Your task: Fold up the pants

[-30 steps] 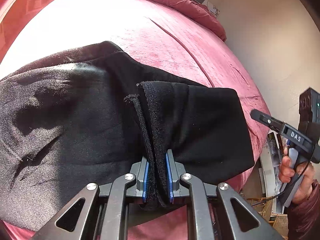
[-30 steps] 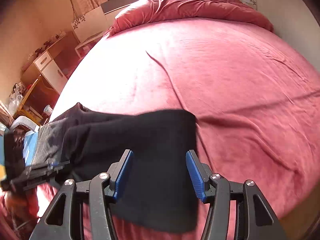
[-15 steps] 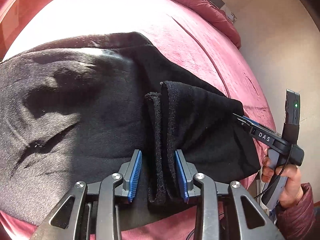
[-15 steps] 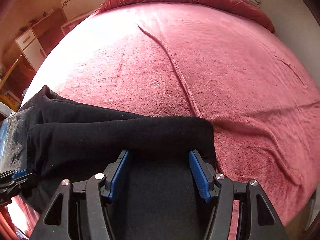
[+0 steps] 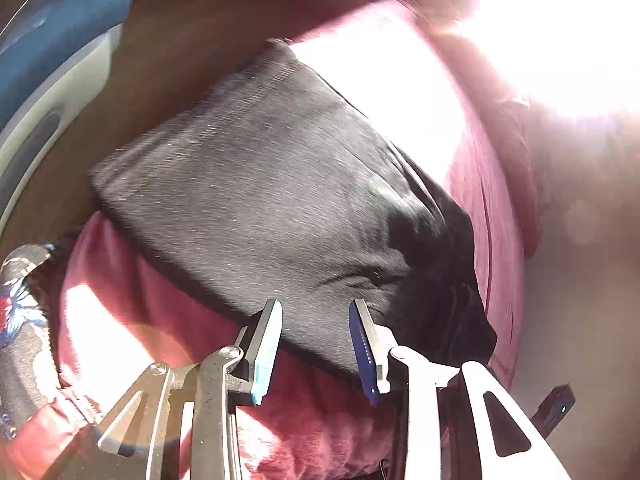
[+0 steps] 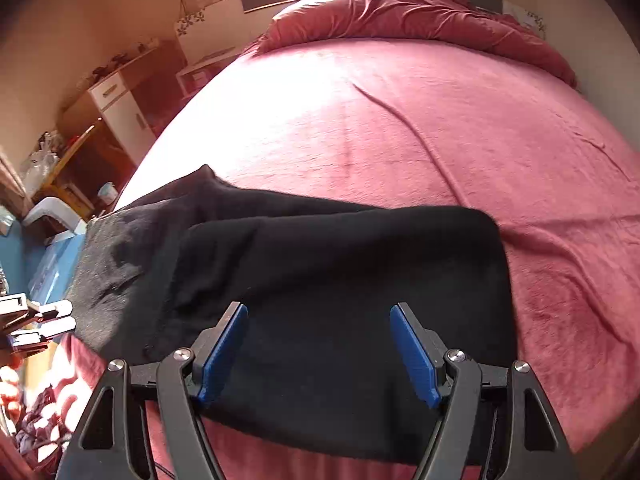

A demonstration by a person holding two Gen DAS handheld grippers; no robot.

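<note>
Though just over the folded black pants [image 5: 280,208] on the red bedspread [image 6: 400,120], left claw [image 5: 316,306] and right claw [image 6: 320,308] newly opened, empty.

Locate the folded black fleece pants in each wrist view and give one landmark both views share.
Left wrist: black fleece pants fill the centre, above the open fingers.
Right wrist: pants span lower centre, behind the open fingers.
Shared landmark: the red plush bedspread beneath them.
</note>
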